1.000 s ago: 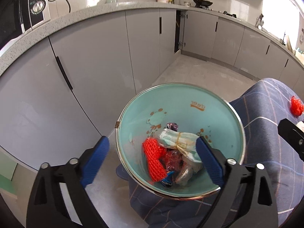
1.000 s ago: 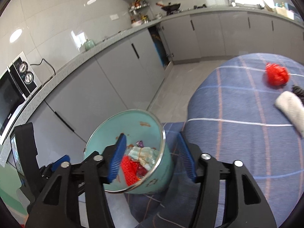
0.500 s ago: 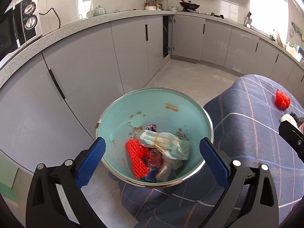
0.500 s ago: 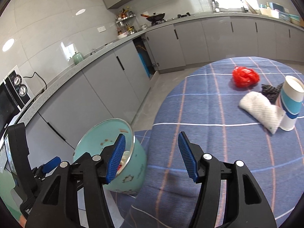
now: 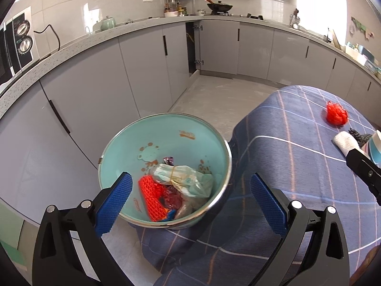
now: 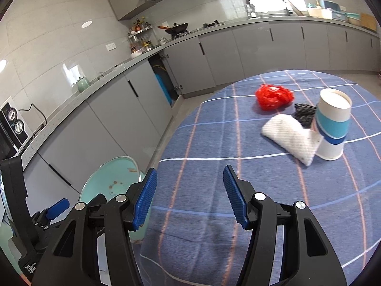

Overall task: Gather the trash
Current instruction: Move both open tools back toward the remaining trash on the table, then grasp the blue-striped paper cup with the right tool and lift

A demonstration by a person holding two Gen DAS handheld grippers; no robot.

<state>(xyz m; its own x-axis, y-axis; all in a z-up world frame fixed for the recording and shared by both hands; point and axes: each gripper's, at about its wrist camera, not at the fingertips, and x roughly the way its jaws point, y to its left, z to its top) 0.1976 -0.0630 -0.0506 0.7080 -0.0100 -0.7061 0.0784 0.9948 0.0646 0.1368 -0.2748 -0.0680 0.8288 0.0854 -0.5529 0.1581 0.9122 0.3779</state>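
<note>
While both grippers stand apart and empty, I note remaining trash ahead-right of my right gripper point(image 6: 189, 196) on the table point(image 6: 202, 143) | white wad point(image 6: 289, 138) long axis slanting away-left | left gripper point(image 5: 190, 200) over bin point(image 5: 221, 140), farther

Paper cup point(image 5: 375, 148) cut by the left view's edge; teal bin point(image 6: 112, 183) half behind the right gripper's fingers point(image 6: 145, 199).

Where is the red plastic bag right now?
The red plastic bag lies crumpled on the blue checked tablecloth, toward the far side in the right wrist view. It sits just beyond the white foam sleeve and the paper cup.
</note>
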